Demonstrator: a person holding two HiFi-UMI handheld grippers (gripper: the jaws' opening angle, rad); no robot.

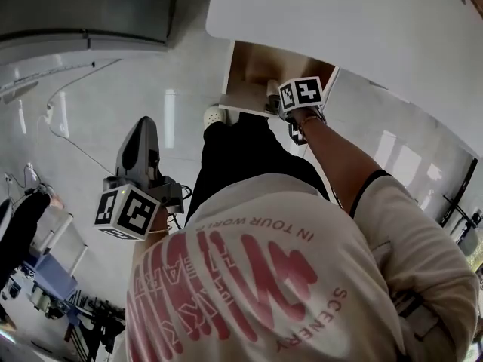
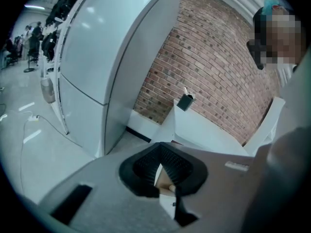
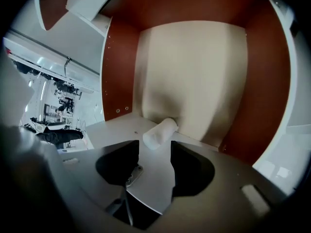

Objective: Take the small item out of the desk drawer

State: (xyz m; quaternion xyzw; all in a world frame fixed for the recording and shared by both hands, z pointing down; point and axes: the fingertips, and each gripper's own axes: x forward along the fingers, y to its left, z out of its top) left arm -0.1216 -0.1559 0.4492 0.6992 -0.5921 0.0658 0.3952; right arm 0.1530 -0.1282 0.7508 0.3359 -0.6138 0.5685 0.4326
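Drawer (image 3: 116,72) open, small white roll (image 3: 159,132) on its floor by back wall | right gripper (image 3: 155,147) spread wide, roll just beyond tips, untouched | left gripper (image 2: 160,166) pinched together, empty | risk: roll likely pushed away if clipped off-centre.

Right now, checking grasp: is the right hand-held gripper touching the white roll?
Apart. Right gripper view: right hand-held gripper open, gap between each jaw and white roll.
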